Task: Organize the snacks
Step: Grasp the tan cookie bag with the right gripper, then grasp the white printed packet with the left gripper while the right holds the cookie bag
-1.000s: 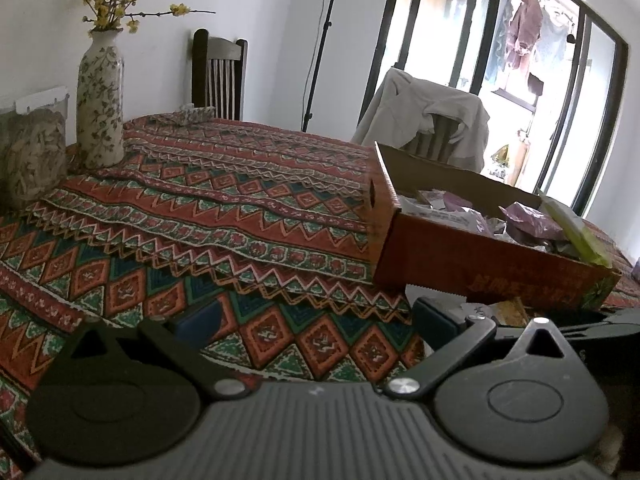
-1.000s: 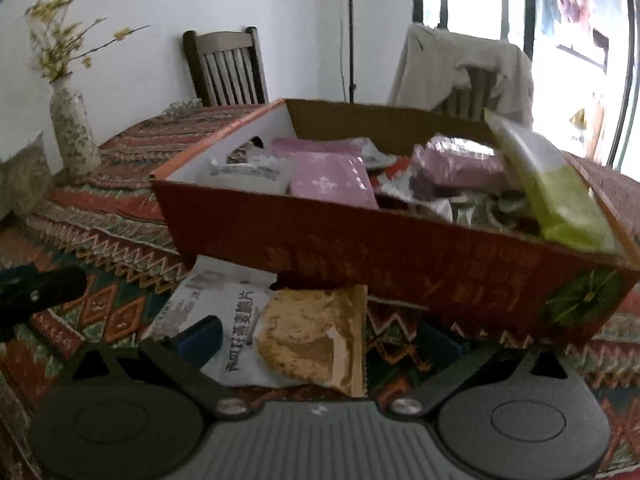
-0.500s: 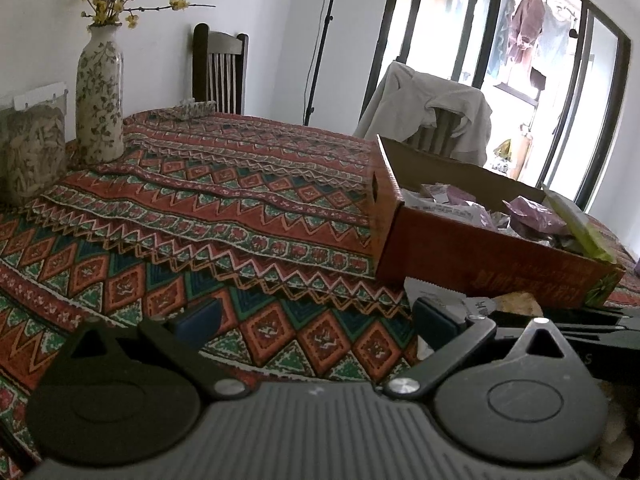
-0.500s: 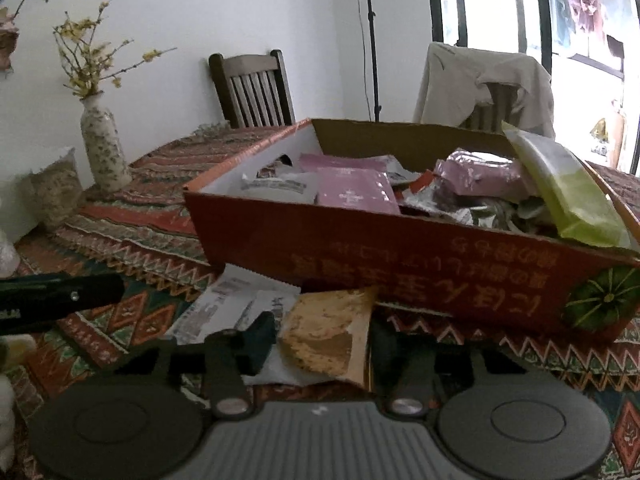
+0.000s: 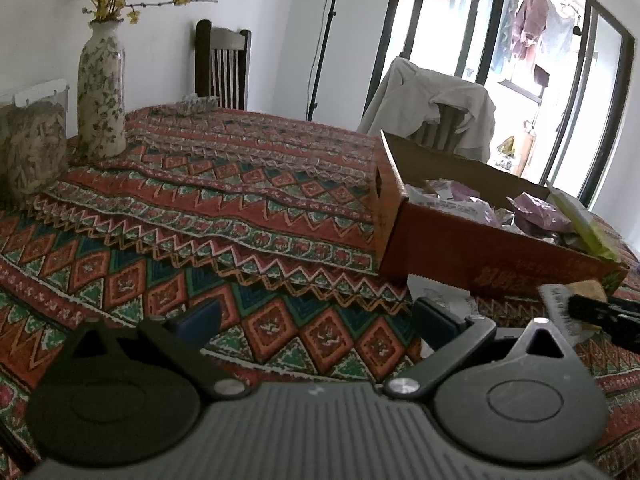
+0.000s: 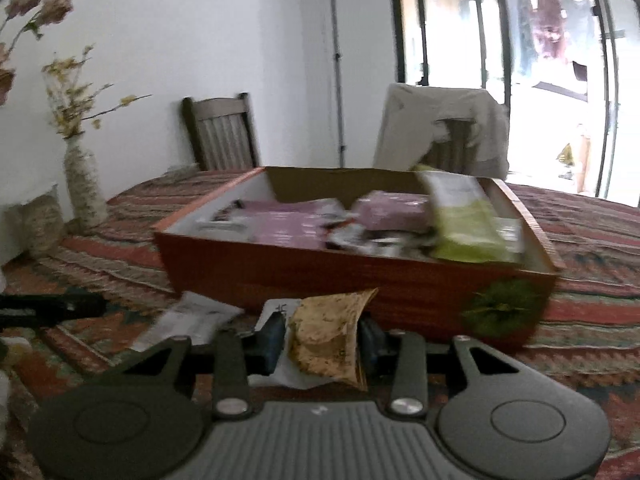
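An orange cardboard box point(image 6: 320, 272) full of snack packets, pink point(image 6: 292, 228) and green point(image 6: 464, 220), stands on the patterned tablecloth. My right gripper point(image 6: 322, 340) is shut on a white-and-tan biscuit packet point(image 6: 328, 340), lifted a little above the table in front of the box. A second white packet point(image 6: 192, 316) lies on the cloth left of it. My left gripper point(image 5: 316, 320) is open and empty over the cloth, left of the box point(image 5: 480, 240). The held packet point(image 5: 568, 304) and right gripper tip show at the right edge there.
A flowered vase point(image 5: 100, 92) and a clear container point(image 5: 32, 148) stand at the table's far left. A wooden chair point(image 5: 222, 68) and a chair draped with a jacket point(image 5: 432, 108) stand behind the table. Glass doors are at the right.
My right gripper closed on the biscuit packet and lifted it off the cloth, drawing back from the box. My left gripper stayed open and barely moved.
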`<control>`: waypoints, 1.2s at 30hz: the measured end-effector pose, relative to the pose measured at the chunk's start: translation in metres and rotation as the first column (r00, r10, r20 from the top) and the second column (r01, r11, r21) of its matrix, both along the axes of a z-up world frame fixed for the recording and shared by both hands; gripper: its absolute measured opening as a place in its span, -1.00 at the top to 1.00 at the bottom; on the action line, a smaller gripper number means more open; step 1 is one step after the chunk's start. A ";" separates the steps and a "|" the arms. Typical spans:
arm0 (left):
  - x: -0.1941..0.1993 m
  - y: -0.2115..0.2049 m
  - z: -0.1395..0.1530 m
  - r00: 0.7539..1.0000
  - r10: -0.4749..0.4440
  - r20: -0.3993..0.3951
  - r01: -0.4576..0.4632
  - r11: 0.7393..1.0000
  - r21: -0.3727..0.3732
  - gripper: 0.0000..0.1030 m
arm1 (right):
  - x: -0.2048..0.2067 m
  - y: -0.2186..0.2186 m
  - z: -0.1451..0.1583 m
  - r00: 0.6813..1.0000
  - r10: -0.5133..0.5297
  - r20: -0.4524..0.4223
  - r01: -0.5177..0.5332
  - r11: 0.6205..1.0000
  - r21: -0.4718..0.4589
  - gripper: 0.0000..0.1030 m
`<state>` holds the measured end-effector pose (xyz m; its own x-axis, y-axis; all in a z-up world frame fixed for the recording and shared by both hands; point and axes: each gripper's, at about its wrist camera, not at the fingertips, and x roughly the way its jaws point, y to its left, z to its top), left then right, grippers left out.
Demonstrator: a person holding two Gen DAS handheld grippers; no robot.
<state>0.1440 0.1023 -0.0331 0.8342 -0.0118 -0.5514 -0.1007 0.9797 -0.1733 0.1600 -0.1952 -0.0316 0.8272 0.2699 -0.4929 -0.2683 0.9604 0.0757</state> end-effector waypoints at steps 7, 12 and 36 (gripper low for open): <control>0.008 -0.015 0.010 0.999 -0.030 -0.043 0.030 1.000 -0.002 -1.00 | 0.001 -0.047 -0.006 0.993 -0.121 -0.007 0.121 0.993 0.008 0.26; 0.020 -0.054 0.015 0.991 -0.114 -0.066 0.118 0.991 0.062 -1.00 | 0.005 -0.060 -0.014 0.988 -0.151 -0.029 0.152 0.988 0.043 0.26; 0.067 -0.108 -0.008 0.981 -0.012 -0.193 0.045 0.984 0.170 -0.21 | 0.006 -0.060 -0.020 0.992 -0.124 -0.038 0.126 0.989 0.073 0.25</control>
<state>0.2112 -0.0058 -0.0411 0.7142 0.0750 -0.6959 -0.0868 0.9961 0.0182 0.1665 -0.2557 -0.0512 0.8404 0.2024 -0.5028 -0.1426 0.9775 0.1553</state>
